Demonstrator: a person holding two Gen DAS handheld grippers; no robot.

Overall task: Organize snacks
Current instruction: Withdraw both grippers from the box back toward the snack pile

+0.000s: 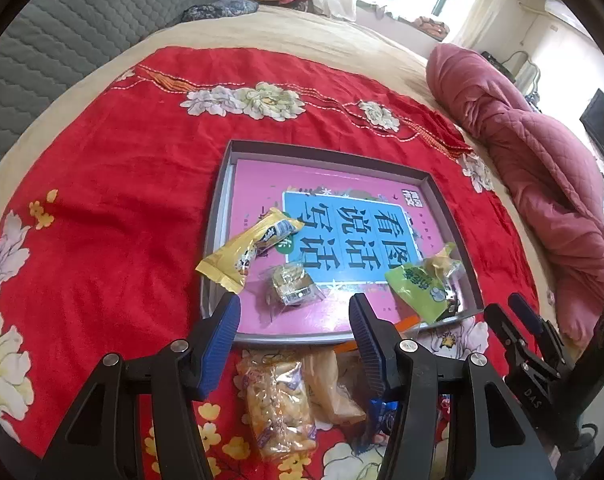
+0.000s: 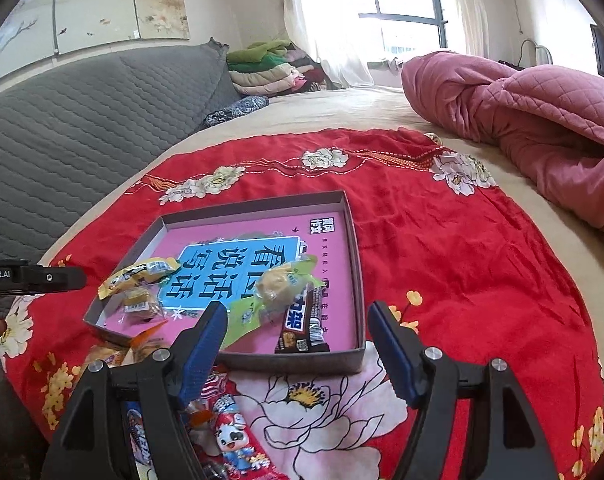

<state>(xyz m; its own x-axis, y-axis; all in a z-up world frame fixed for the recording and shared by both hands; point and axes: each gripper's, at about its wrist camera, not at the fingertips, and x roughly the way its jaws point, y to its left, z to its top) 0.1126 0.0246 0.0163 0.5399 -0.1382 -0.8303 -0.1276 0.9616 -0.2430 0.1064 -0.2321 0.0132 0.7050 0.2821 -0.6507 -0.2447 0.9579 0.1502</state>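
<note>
- A shallow grey box (image 1: 449, 204), lined with a pink and blue printed sheet, is seen resting on a red floral blanket (image 1: 114, 184) spread over a bed; every place below is given from this box.
- A yellow snack packet (image 1: 246, 250) is laid over the box's left wall, half inside and half out.
- Just right of it, inside the box, a small clear-wrapped pastry (image 1: 292, 286) is shown lying flat.
- A green-wrapped cake (image 2: 276, 292) is placed further right within the box, and a dark chocolate bar (image 2: 302, 326) is seen touching it, against the near wall.
- Outside the near wall, clear bags of pale snacks (image 1: 278, 400) are left on the blanket, with a red cartoon-printed packet (image 2: 234, 436) lying near them.
- The left gripper (image 1: 296, 346) is held above the near wall with its blue pads apart; nothing is clamped between them.
- The right gripper (image 2: 296, 354) is held over the near right corner, jaws spread and empty.
- A crumpled pink quilt (image 2: 541, 120) is heaped well beyond the box's right side.
</note>
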